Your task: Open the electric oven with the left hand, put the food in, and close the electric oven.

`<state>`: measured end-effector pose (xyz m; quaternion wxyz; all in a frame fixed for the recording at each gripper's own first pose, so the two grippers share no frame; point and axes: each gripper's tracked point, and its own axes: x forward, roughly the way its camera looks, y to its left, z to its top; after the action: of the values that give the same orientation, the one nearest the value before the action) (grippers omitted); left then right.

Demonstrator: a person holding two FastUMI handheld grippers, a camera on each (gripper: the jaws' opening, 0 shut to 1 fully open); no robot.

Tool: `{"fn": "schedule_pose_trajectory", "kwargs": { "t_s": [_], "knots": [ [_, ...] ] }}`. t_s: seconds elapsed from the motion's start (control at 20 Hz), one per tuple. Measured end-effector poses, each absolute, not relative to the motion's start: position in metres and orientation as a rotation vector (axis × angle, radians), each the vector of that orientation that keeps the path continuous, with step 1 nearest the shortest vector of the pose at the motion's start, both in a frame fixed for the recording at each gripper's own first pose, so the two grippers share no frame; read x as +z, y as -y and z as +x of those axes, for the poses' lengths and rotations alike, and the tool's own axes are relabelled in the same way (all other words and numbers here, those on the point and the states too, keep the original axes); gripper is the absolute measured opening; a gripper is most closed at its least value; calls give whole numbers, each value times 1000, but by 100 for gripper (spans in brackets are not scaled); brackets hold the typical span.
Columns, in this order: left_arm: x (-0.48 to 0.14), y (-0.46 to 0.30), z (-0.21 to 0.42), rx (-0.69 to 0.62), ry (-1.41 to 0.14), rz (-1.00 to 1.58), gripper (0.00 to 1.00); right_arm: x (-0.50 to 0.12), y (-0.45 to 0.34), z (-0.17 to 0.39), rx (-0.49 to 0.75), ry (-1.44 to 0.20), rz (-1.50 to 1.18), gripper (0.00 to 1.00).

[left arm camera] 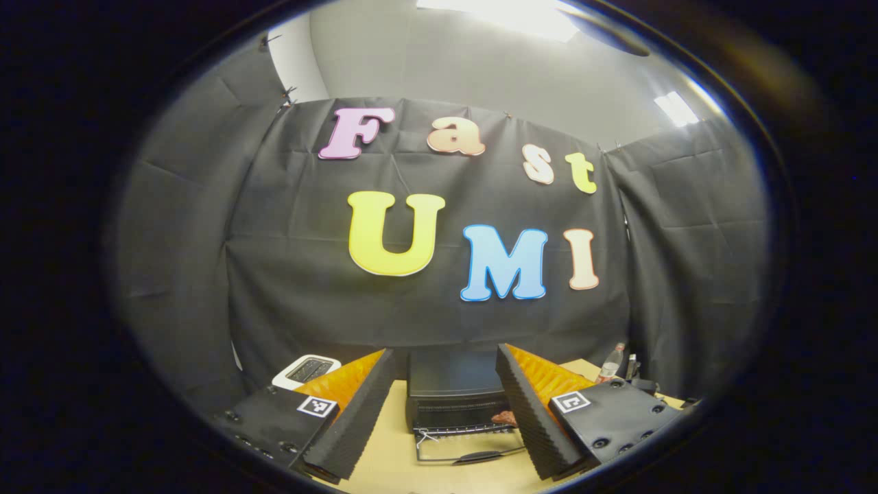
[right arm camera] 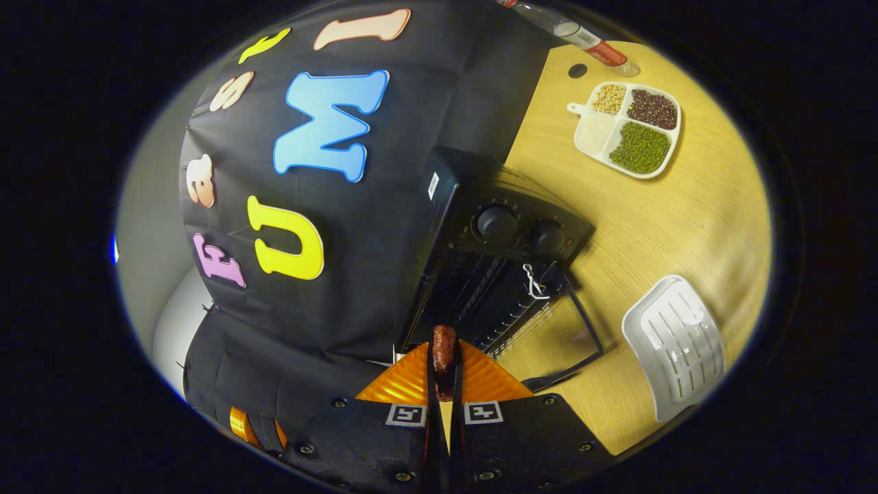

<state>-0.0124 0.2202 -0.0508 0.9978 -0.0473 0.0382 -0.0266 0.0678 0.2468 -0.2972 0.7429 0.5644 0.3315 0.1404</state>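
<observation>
Black oven point(right arm camera: 507, 233) open; food-in step underway.
R gripper point(right arm camera: 444, 384) jaws clamp sausage point(right arm camera: 444, 348) — needs reaching onto rack point(right arm camera: 494, 295); L gripper point(left arm camera: 446, 412) jaws spread, idle.

The electric oven point(right arm camera: 507, 233) stands with its door point(right arm camera: 549, 336) dropped flat on the table point(right arm camera: 658, 219) — the mouth gapes open, wire rack point(right arm camera: 494, 295) inside. Bare tabletop lies in front of the door. To the side, a white ridged tray point(right arm camera: 675, 346) and a divided dish of beans point(right arm camera: 627, 128) occupy the surface — well apart.
</observation>
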Motion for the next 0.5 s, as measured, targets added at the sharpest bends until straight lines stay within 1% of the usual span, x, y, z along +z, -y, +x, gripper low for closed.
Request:
{"fn": "schedule_pose_trajectory", "kwargs": {
  "t_s": [0.15, 0.2, 0.3, 0.35, 0.5],
  "knots": [
    [-51, -233, -19, -53, -90, -98, 100, -316, -268, 89, 292, -741, 1218, 6],
    [-51, -239, -22, -50, -92, -88, 98, -320, -274, 97, 286, -737, 1223, 6],
    [-54, -249, -24, -44, -104, -74, 98, -330, -283, 113, 262, -726, 1236, 6],
    [-58, -253, -23, -40, -113, -74, 100, -334, -286, 122, 252, -720, 1239, 6],
    [-67, -266, -24, -25, -140, -79, 100, -344, -297, 148, 235, -693, 1247, 6]
  ]
}}
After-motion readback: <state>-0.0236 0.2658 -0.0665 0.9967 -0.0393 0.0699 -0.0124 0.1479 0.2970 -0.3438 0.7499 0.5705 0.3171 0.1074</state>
